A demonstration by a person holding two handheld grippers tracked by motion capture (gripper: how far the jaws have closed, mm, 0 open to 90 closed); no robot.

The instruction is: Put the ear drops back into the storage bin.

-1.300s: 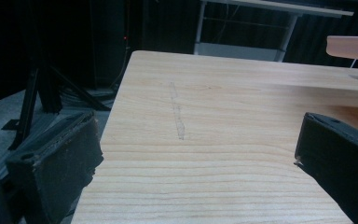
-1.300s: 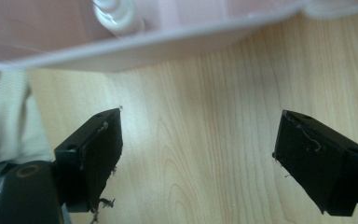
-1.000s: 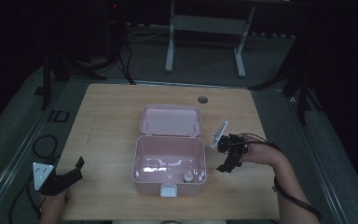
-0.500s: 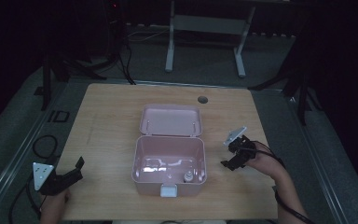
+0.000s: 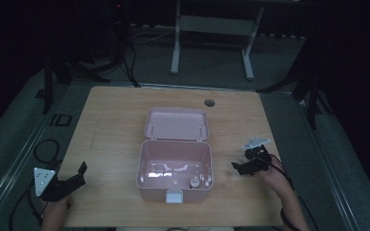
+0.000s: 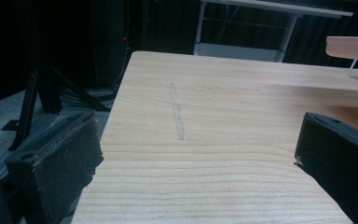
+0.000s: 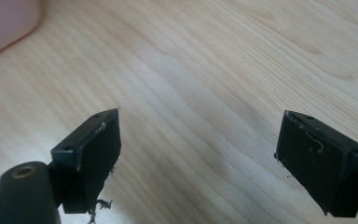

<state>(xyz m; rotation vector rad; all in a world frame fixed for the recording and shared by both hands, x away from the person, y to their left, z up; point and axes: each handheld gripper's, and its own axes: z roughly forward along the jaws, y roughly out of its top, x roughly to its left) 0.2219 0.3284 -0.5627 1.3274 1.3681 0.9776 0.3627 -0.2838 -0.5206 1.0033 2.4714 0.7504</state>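
We see a smooth, rounded pink plastic box [image 5: 176, 166] lying open on the grained wooden worktop [image 5: 111, 125]; our right tool [image 5: 244, 167] and left tool [image 5: 77, 177] gape, empty.

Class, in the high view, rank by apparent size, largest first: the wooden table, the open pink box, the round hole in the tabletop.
1. Wooden table
2. Open pink box
3. Round hole
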